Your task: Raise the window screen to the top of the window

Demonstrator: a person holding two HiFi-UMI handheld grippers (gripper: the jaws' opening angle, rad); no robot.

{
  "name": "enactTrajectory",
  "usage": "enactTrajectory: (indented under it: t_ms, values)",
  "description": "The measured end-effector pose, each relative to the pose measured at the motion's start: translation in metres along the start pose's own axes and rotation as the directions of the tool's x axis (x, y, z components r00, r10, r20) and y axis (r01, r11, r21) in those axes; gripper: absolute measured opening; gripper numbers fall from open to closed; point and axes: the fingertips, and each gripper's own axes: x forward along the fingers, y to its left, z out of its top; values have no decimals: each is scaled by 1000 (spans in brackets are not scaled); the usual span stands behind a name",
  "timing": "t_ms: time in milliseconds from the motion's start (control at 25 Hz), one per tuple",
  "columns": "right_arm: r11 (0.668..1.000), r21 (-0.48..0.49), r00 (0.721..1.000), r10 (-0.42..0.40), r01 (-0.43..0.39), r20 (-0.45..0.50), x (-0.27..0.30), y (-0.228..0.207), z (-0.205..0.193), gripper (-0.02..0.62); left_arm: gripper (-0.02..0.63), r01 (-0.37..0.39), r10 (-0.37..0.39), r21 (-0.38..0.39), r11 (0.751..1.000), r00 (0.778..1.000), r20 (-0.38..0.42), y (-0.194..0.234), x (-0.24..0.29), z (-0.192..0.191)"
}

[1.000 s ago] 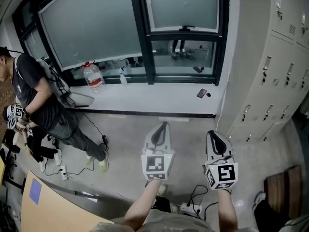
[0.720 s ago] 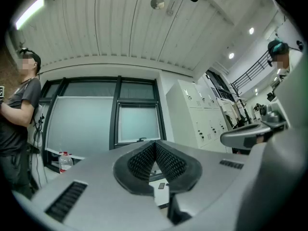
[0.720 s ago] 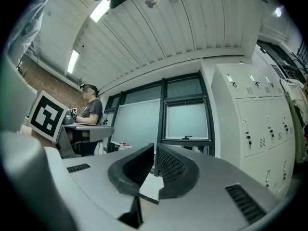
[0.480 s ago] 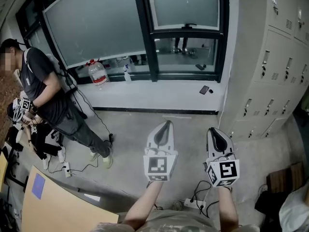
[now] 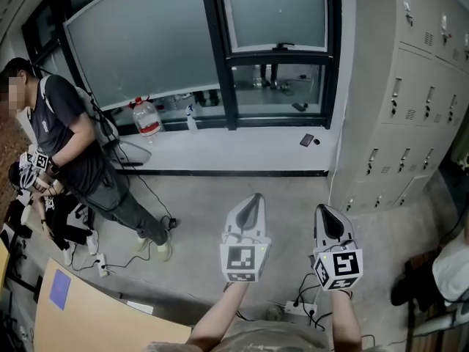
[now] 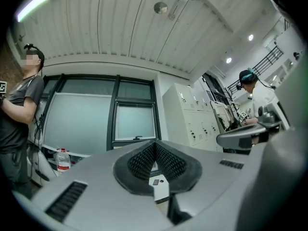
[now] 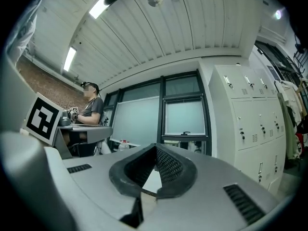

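The window screen [image 5: 277, 12] is the pale panel in the right-hand section of the dark-framed window. Its lower bar carries a small handle [image 5: 283, 45], with a clear gap beneath. The screen also shows far off in the left gripper view [image 6: 135, 121] and in the right gripper view [image 7: 185, 118]. My left gripper [image 5: 256, 196] and right gripper [image 5: 323, 210] hang side by side over the grey floor, well short of the sill [image 5: 242, 156]. Both point towards the window. Each has its jaws together with nothing between them, the left gripper [image 6: 155, 143] and the right gripper [image 7: 155, 147] alike.
A person [image 5: 69, 141] stands at the left beside the sill. On the sill are a water bottle [image 5: 146, 116], a spray bottle [image 5: 191, 119] and a phone [image 5: 306, 140]. Grey lockers [image 5: 410, 101] line the right wall. Cables and a power strip [image 5: 297, 310] lie by my feet; a wooden tabletop [image 5: 80, 317] is at bottom left.
Both grippers have shifted together across the floor and sit slightly lower in the view. The person at the left has come further into view. The jaws have stayed together.
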Motion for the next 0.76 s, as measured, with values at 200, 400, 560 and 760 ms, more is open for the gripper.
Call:
enactTrajectory:
  t_ms: [200, 400, 560, 760]
  values:
    - [1000, -22, 1000, -2, 2, 18, -5, 18, 9, 6, 5, 8, -8, -6, 1000, 1000, 8, 8, -11, 3]
    - [999, -36, 999, -10, 11, 37, -4, 19, 18, 6, 5, 21, -21, -5, 1000, 1000, 18, 7, -10, 7]
    - [999, -43, 999, -16, 18, 43, -1, 14, 21, 6, 5, 21, -21, -9, 1000, 1000, 23, 9, -6, 6]
    - [999, -45, 999, -16, 17, 33, 0, 12, 16, 6, 5, 30, -30, -19, 999, 1000, 9, 7, -2, 0]
